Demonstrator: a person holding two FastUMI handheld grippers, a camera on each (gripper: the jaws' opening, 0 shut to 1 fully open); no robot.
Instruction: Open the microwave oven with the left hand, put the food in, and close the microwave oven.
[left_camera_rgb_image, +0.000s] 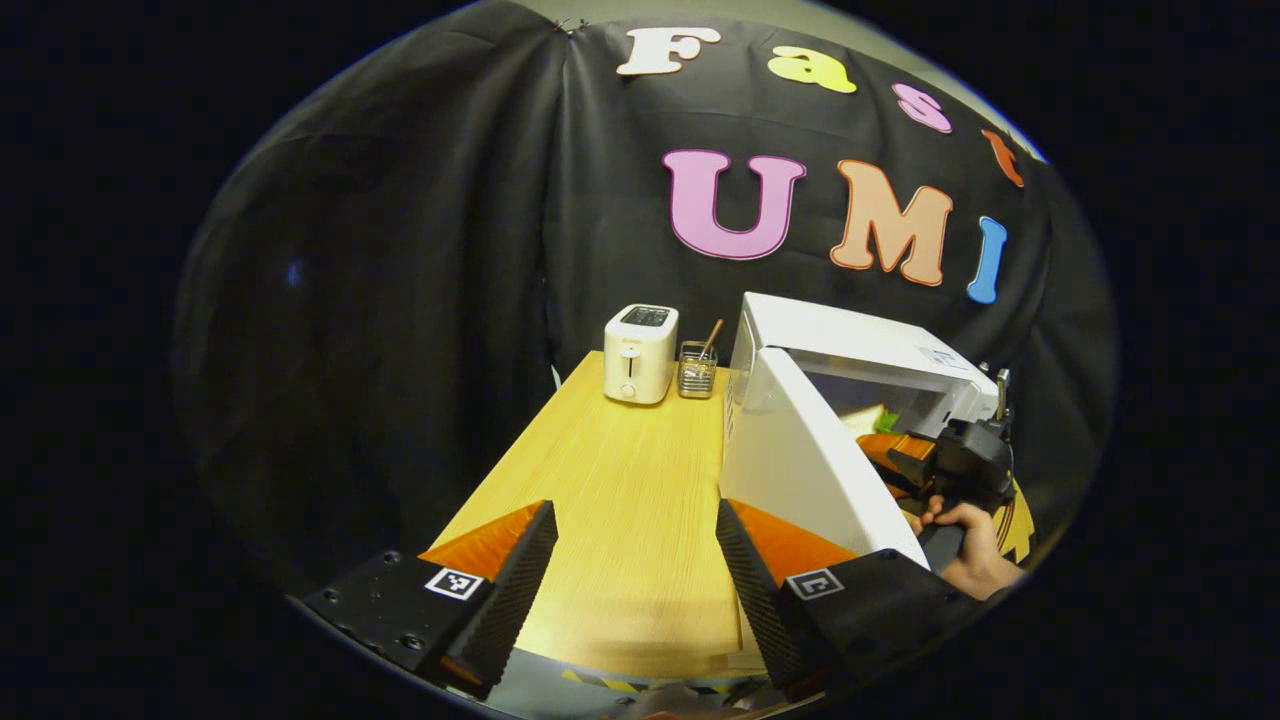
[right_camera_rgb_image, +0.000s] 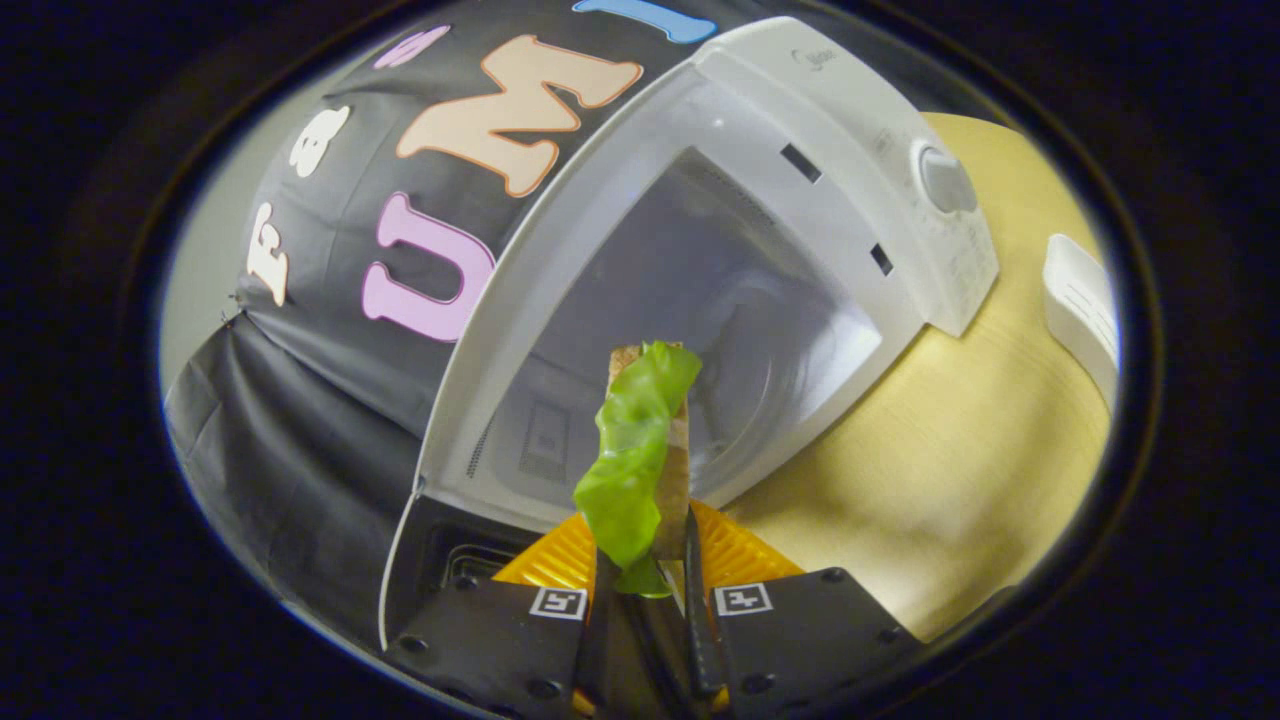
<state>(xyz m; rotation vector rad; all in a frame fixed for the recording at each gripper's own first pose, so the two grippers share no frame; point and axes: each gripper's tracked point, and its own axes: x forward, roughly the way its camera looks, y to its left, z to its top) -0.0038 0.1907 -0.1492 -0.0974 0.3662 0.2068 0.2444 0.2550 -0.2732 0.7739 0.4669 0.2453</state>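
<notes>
Wooden tabletop (left_camera_rgb_image: 620, 470) stretches away in the left gripper view, with the left gripper (left_camera_rgb_image: 635, 575) at the bottom, its two fingers spread wide apart and holding nothing. At the far end of the table stands a cream toaster (left_camera_rgb_image: 640, 353), and just beside it on the right a small wire holder (left_camera_rgb_image: 697, 370) with a stick in it. Further right sits the white microwave oven (left_camera_rgb_image: 850, 350) with its door (left_camera_rgb_image: 810, 460) swung open toward the camera. Beyond the door, the right gripper (left_camera_rgb_image: 905, 455), held by a hand (left_camera_rgb_image: 965, 545), reaches toward the oven's opening.

In the right gripper view, the right gripper's (right_camera_rgb_image: 645, 590) fingers are clenched on the food (right_camera_rgb_image: 645, 450), a sandwich with a green lettuce leaf, held upright on its edge. It is in front of the microwave's open cavity. To the right are the oven's control dial (right_camera_rgb_image: 945, 180) and the pale wooden table.
</notes>
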